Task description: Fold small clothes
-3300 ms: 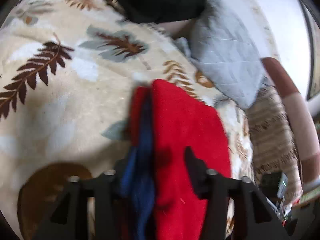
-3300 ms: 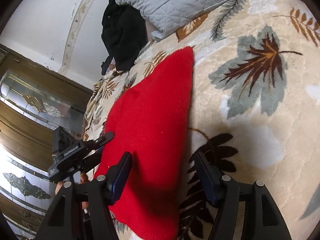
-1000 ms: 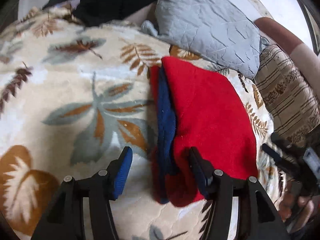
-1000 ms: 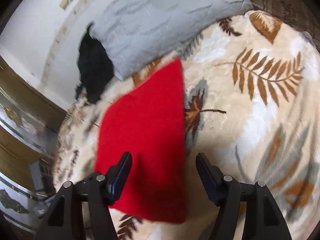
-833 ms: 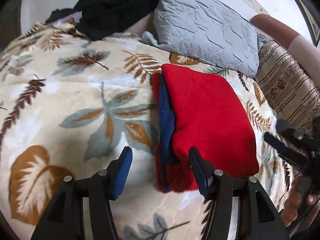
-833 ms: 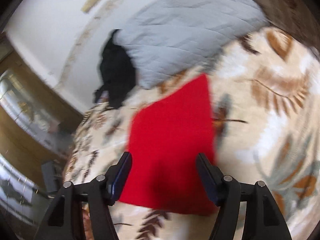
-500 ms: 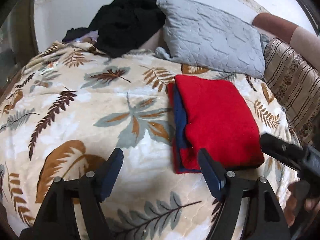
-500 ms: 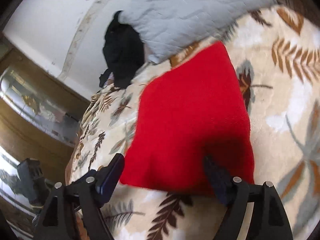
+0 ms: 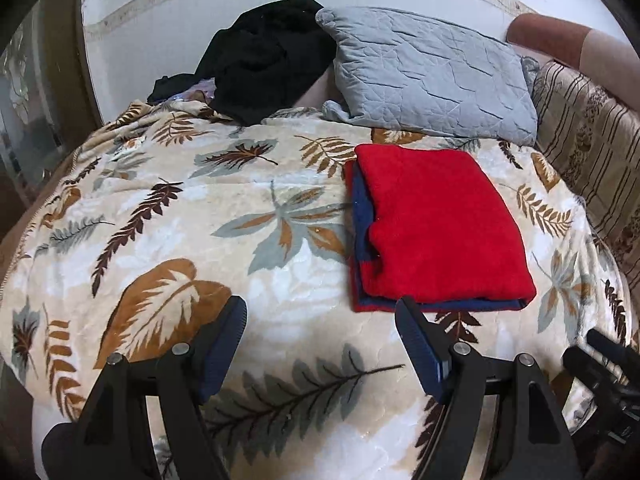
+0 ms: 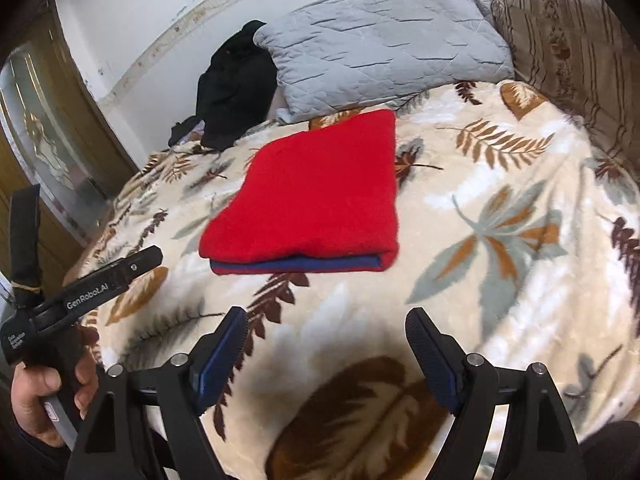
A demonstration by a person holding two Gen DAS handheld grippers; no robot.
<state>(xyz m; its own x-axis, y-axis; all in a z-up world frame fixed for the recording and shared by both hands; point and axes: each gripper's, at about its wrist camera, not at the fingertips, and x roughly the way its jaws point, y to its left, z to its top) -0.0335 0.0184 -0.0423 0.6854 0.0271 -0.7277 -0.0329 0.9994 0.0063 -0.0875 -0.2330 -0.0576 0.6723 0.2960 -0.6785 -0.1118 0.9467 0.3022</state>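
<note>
Red folded garment (image 9: 436, 228) lies beyond both grippers' wide-spread, empty jaws

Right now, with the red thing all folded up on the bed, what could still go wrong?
Two things, maybe. The red garment has blue and red layers sticking out unevenly along its left edge, so a bump could undo the fold. It also lies on a soft, puffy leaf-print blanket, so it might slump or slide. Both the left tool and the right tool are open and clear of it.
</note>
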